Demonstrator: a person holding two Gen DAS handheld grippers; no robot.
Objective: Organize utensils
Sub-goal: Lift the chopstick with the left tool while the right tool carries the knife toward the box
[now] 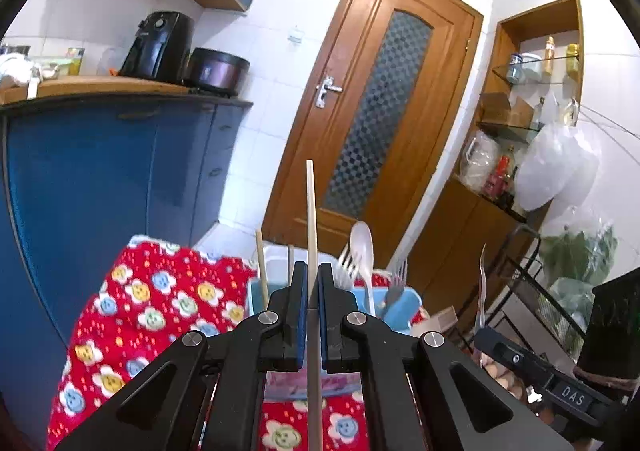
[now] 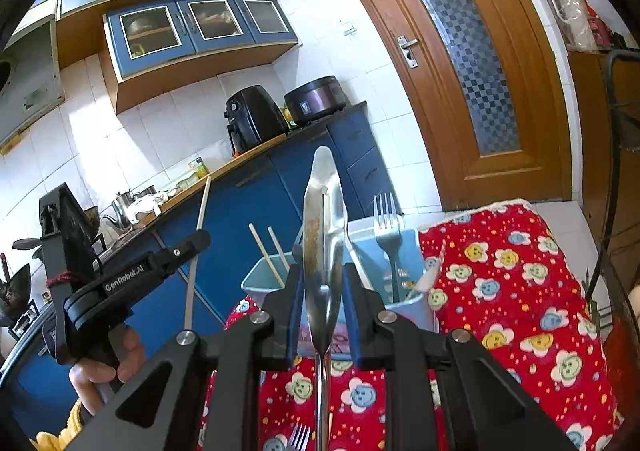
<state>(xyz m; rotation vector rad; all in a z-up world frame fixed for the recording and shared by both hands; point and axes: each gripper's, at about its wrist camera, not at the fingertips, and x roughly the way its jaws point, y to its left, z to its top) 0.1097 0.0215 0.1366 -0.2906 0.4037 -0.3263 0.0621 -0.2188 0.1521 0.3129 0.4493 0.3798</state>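
My left gripper (image 1: 313, 283) is shut on a pale wooden chopstick (image 1: 311, 211) that stands upright above the light blue utensil holder (image 1: 404, 309). The holder has two chopsticks (image 1: 262, 271), a white plastic spoon (image 1: 363, 251) and forks (image 1: 396, 283) in it. My right gripper (image 2: 322, 283) is shut on a metal spoon (image 2: 324, 219), bowl up, just in front of the holder (image 2: 260, 279). The holder there shows two chopsticks (image 2: 266, 255) and a fork (image 2: 387, 223). The left gripper (image 2: 132, 275) with its chopstick (image 2: 198, 243) shows at left in the right wrist view.
The holder stands on a red flowered cloth (image 1: 140, 303) that also shows in the right wrist view (image 2: 520, 283). Another fork (image 2: 298, 437) lies on the cloth near me. Blue cabinets (image 1: 100, 171), a wooden door (image 1: 380, 99) and a black wire rack (image 1: 532, 291) surround the spot.
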